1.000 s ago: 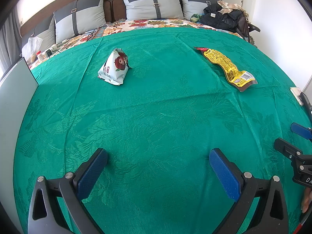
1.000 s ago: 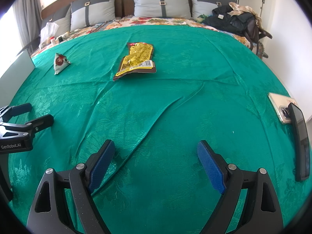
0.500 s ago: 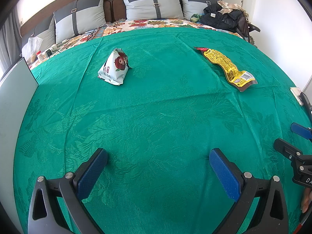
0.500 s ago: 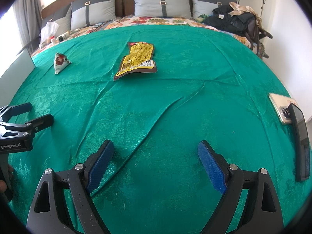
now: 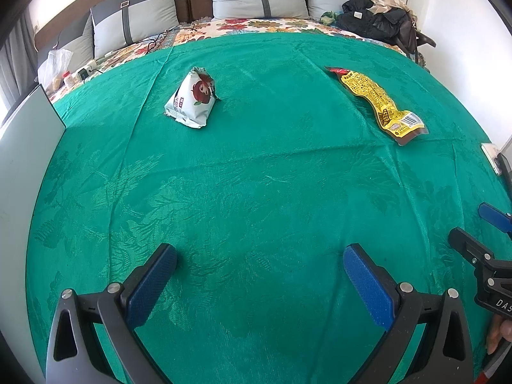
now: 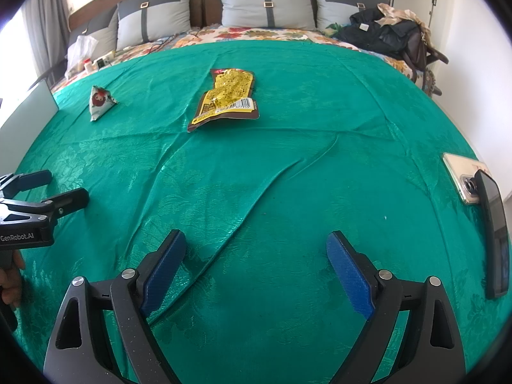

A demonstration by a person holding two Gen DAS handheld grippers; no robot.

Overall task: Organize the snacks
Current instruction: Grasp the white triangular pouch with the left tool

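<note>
A white snack pouch with a red apple print [image 5: 192, 102] stands on the green bedspread [image 5: 256, 176], far left of centre; it also shows small in the right wrist view [image 6: 100, 102]. A flat yellow snack packet [image 5: 379, 104] lies far right; in the right wrist view the yellow packet [image 6: 227, 97] lies ahead, left of centre. My left gripper [image 5: 259, 265] is open and empty, low over the cloth, well short of both snacks. My right gripper [image 6: 256, 252] is open and empty. Each gripper shows at the edge of the other's view.
Two phones [image 6: 473, 188] lie at the bed's right edge. Grey pillows [image 6: 265, 3] line the headboard. Dark clothes [image 6: 387, 32] are piled at the far right corner. A plastic bag and small bottles [image 6: 81, 57] sit far left. A grey panel [image 5: 25, 147] stands along the left side.
Nothing has visibly moved apart from a very slight shift of the right wrist view.
</note>
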